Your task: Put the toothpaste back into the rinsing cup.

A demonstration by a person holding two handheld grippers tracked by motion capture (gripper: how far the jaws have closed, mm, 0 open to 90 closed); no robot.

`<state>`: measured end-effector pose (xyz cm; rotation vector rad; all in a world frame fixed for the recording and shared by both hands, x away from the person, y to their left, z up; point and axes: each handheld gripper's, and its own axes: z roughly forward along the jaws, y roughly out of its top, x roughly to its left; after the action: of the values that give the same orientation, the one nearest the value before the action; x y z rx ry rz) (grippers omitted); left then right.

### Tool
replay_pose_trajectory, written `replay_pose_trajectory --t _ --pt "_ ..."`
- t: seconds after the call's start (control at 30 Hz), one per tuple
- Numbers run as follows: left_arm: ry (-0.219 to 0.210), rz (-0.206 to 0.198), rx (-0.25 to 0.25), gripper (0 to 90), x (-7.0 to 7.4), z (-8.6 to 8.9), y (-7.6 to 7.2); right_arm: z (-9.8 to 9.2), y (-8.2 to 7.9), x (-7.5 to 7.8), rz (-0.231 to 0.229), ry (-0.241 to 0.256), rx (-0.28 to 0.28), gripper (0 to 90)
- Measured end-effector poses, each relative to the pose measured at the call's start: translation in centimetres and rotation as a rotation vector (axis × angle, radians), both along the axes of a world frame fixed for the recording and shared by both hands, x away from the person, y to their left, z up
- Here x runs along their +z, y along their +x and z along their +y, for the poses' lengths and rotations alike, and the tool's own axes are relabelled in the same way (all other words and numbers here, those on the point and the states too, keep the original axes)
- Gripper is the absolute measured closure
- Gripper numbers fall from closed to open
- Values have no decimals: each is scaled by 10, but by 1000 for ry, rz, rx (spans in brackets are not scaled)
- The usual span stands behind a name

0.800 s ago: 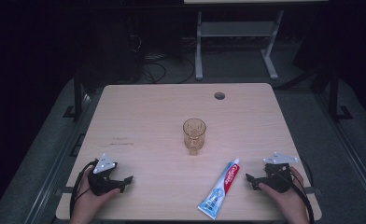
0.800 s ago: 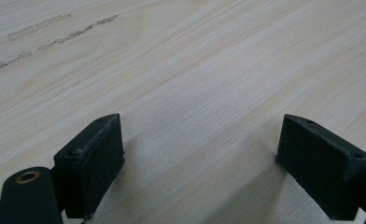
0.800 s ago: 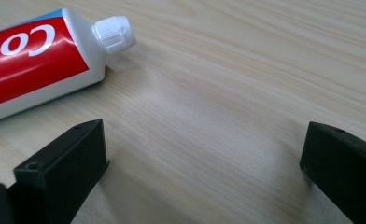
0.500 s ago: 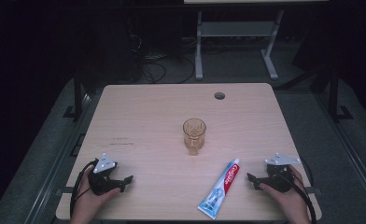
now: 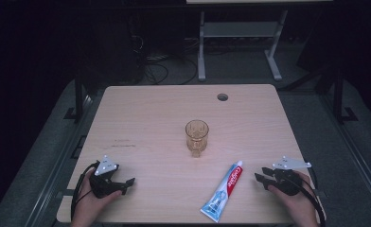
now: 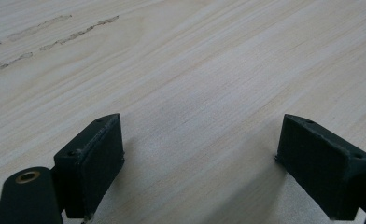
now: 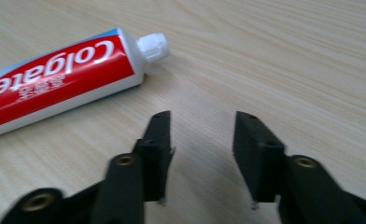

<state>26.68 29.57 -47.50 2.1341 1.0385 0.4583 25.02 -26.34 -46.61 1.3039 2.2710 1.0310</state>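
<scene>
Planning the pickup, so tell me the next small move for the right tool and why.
Probably slide the right tool toward the toothpaste tube and close around its body. The tube lies flat and untouched on the table, just beside the tool; its jaws stand open and hold nothing. The glass stands farther off.

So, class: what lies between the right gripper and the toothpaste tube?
Nothing: in the high view, bare table separates the right gripper from the toothpaste tube.
</scene>
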Motion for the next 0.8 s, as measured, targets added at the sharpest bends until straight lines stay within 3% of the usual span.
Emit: replay_pose_trajectory --t 0.13,0.3,0.47,0.8 --pt "0 0 0 135 0 0 0 2 -7 4 8 25 56 798" --pt "0 0 0 135 0 0 0 3 -12 5 16 45 125 897" --pt "0 0 -1 135 0 0 0 15 -16 4 24 73 221 900" --pt "0 0 0 135 0 0 0 35 -18 2 38 88 314 900"
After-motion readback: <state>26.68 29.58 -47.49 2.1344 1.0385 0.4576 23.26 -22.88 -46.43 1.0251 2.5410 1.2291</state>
